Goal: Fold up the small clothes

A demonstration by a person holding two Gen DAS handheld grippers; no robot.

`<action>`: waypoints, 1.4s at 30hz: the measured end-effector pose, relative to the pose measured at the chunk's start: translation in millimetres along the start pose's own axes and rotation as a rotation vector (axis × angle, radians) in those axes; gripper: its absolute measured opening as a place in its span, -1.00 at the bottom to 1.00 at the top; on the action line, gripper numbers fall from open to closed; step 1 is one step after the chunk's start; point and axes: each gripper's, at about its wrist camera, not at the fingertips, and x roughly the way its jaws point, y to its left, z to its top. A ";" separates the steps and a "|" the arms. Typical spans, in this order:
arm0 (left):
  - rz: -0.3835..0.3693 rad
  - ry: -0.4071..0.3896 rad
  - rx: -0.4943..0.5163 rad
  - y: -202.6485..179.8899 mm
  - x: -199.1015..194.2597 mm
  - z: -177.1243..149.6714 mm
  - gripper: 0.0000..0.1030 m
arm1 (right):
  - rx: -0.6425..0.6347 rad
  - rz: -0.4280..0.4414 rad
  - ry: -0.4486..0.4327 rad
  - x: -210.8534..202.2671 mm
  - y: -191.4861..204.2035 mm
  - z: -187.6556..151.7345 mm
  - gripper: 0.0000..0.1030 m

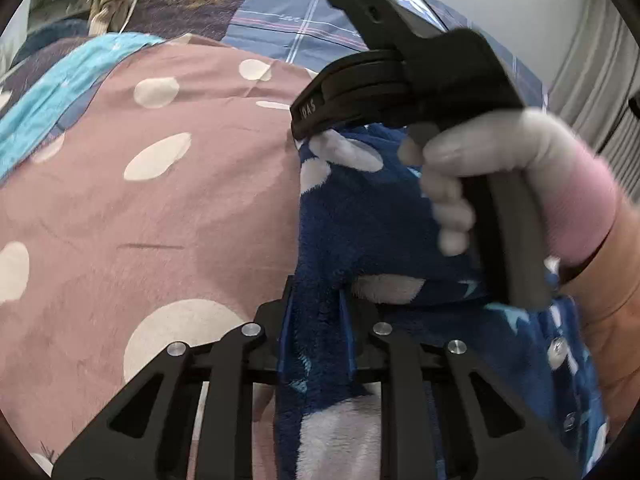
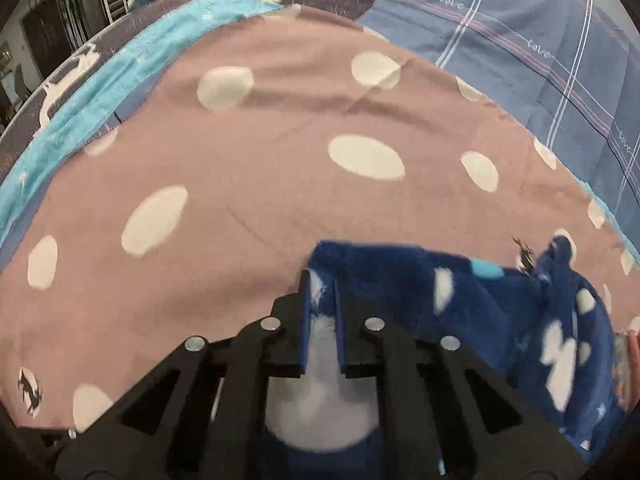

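Observation:
A small fleece garment [image 1: 356, 216], dark blue with white patches and light blue stars, is held up over a bed. My left gripper [image 1: 318, 300] is shut on one edge of it. My right gripper [image 2: 322, 280] is shut on another edge of the garment [image 2: 500, 304], which trails off to the right. In the left wrist view the right gripper [image 1: 304, 120] shows from outside, held by a gloved hand [image 1: 500, 164], its tips pinching the garment's upper edge. Buttons show along the garment's right side.
A pink-brown sheet with cream dots [image 1: 160, 208] [image 2: 280, 168] covers the bed below. A light blue cloth strip [image 2: 120, 76] lies along its far left edge. A blue plaid quilt [image 2: 540, 48] lies at the back right.

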 end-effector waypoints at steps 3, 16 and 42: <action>-0.010 -0.006 -0.029 4.4 -2.0 -0.5 -0.60 | 0.059 0.027 -0.052 8.9 -2.3 3.9 -0.86; -0.030 0.014 -0.040 8.9 -2.2 -0.7 -0.56 | 0.101 -0.053 -0.196 -155.4 -72.4 -123.0 -0.31; 0.075 0.090 0.254 -137.0 66.0 23.2 -0.31 | 0.466 -0.017 -0.159 -154.6 -171.4 -271.8 -0.36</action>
